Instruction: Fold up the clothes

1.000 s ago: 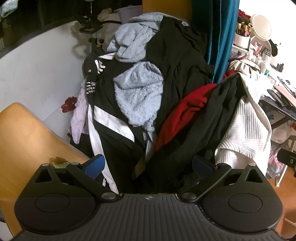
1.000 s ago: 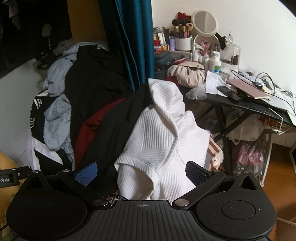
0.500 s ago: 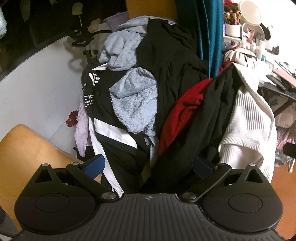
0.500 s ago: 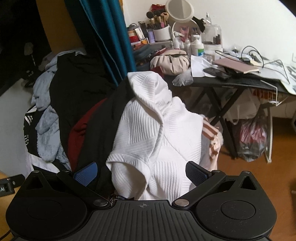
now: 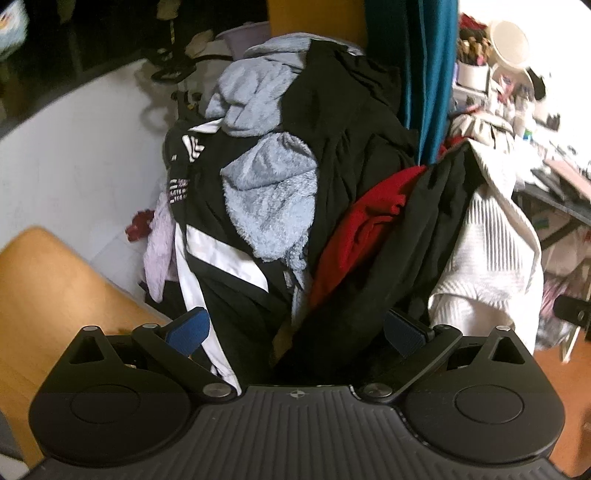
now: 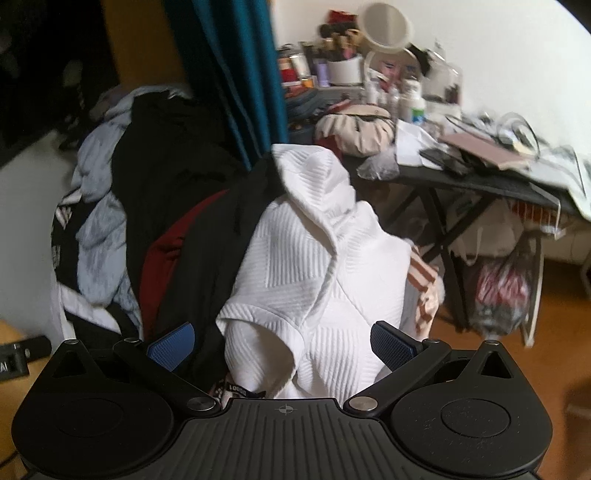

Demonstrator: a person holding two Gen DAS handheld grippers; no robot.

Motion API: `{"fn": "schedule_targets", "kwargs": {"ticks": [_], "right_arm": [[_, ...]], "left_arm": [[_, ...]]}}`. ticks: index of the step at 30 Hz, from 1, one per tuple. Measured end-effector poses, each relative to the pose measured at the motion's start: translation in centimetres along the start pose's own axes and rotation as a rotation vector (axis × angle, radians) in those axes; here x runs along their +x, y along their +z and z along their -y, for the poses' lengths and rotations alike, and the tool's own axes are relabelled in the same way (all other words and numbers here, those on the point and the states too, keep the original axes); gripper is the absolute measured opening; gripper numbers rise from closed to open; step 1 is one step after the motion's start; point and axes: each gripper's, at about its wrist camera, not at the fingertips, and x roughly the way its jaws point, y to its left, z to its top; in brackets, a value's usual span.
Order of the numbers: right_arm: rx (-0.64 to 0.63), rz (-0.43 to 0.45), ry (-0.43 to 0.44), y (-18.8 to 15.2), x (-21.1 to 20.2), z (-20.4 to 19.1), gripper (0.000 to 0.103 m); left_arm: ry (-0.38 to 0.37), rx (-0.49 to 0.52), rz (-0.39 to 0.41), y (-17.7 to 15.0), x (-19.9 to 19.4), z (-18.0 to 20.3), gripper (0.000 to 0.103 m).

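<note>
A tall heap of clothes fills both views. It holds a white ribbed top point(image 6: 317, 258) point(image 5: 487, 258), a red garment point(image 5: 362, 229) point(image 6: 166, 258), black garments point(image 5: 343, 129) point(image 6: 170, 173), a light blue fleece point(image 5: 269, 199) point(image 6: 99, 236) and a black-and-white sports jacket point(image 5: 207, 236). My left gripper point(image 5: 295, 330) is open, facing the black cloth low in the heap, nothing between its pads. My right gripper point(image 6: 282, 345) is open, with the white top's lower folds lying between its fingers but not pinched.
A wooden surface point(image 5: 48, 295) lies at lower left. A teal curtain point(image 6: 236, 74) point(image 5: 424, 74) hangs behind the heap. At right a cluttered black folding table point(image 6: 461, 177) carries a round mirror point(image 6: 388, 26), bottles and a beige bag point(image 6: 354, 129); plastic bags point(image 6: 498, 291) sit under it on the wood floor.
Both grippers have drifted a little relative to the heap, the right view swinging back leftward and blurring. Both stay open and nothing was taken hold of.
</note>
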Motion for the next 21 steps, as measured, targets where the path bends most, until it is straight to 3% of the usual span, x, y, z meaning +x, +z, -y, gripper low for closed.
{"fn": "schedule_targets", "kwargs": {"ticks": [8, 13, 21], "right_arm": [[-0.194, 0.004, -0.036, 0.8, -1.2, -2.6, 0.102], [-0.214, 0.019, -0.054, 0.8, -1.7, -2.4, 0.102], [-0.067, 0.005, -0.027, 0.0, -1.0, 0.4, 0.102]], "left_arm": [[-0.057, -0.119, 0.022, -0.6, 0.0, -1.2, 0.102], [-0.077, -0.13, 0.021, -0.4, 0.2, -1.0, 0.102], [-0.046, -0.03, 0.016, 0.3, 0.1, 0.5, 0.102]]}}
